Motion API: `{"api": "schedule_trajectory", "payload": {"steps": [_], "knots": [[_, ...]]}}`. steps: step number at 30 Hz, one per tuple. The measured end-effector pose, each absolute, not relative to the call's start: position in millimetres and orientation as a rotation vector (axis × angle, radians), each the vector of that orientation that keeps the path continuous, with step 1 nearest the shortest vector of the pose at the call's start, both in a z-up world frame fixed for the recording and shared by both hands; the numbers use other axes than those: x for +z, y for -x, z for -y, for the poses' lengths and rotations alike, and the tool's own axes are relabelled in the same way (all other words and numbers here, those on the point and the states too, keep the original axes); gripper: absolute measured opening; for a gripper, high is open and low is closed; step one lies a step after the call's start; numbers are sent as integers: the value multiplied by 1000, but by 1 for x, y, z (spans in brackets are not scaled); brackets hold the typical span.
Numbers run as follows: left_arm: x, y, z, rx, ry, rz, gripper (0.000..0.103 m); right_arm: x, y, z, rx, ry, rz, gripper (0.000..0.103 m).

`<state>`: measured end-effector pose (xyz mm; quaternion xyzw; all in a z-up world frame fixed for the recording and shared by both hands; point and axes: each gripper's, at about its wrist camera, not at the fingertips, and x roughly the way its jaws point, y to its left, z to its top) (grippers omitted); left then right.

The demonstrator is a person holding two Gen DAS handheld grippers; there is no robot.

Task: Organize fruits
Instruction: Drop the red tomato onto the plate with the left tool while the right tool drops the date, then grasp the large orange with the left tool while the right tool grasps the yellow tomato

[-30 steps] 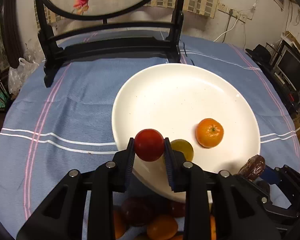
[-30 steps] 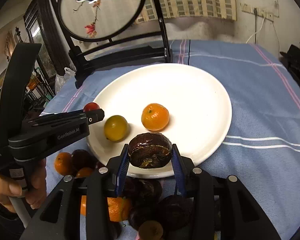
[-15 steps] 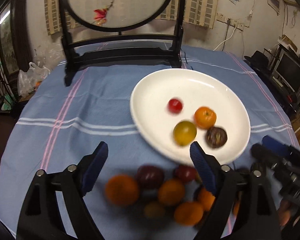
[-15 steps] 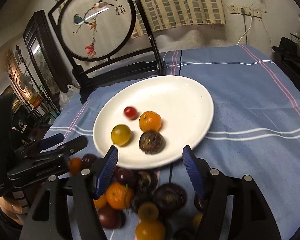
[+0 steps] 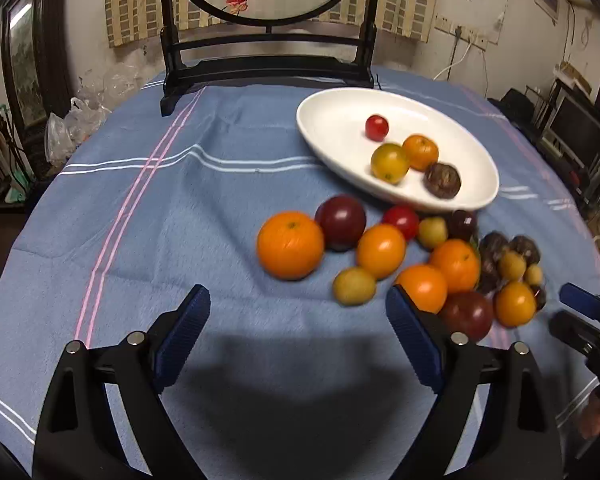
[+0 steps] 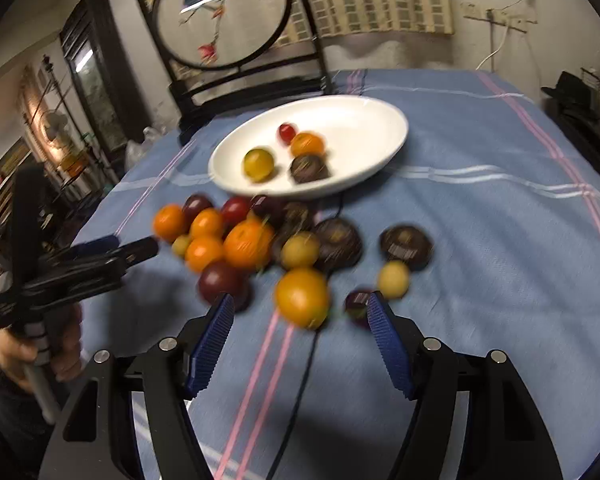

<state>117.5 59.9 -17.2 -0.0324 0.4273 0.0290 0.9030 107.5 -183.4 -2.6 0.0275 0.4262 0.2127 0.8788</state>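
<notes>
White plate (image 5: pixel 476 196) at far right now holds four fruits, the red tomato (image 5: pixel 377 127) and dark fruit (image 5: pixel 442 180) just dropped there. Both grippers, left (image 5: pixel 296 336) and right (image 6: pixel 298 336), have pulled back, jaws released and empty; the pile (image 5: pixel 380 250) on the worktop remains.

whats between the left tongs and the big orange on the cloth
Only bare blue tablecloth: in the left wrist view, nothing lies between the open left tongs and the big orange.

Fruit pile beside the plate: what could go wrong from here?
1. The loose fruits lie packed and touching, so closing on one may nudge its neighbours into rolling across the cloth.
2. The four fruits on the white plate sit near its front rim; another drop might knock one off.
</notes>
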Motion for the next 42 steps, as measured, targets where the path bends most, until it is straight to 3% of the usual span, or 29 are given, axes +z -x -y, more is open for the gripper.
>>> {"api": "schedule_trajectory", "payload": {"steps": [10,19,20,22,23,37,42], "knots": [[-29,-113,-65,15,75,-880,87,-24,-98,158,466,39,-975,70],[-34,-122,-74,-12,146,-918,87,-37,-133,143,383,125,-1006,62],[-36,-122,-75,-8,152,-922,87,-37,-136,141,379,131,-1002,60],[-37,-123,-76,2,151,-921,87,-38,-141,139,344,158,-972,40],[-37,-123,-76,9,146,-918,87,-37,-141,140,334,161,-967,37],[-37,-127,-81,49,129,-955,87,-29,-126,158,467,8,-949,37],[-39,-147,-83,64,52,-994,78,-27,-123,159,501,-4,-945,37]]}}
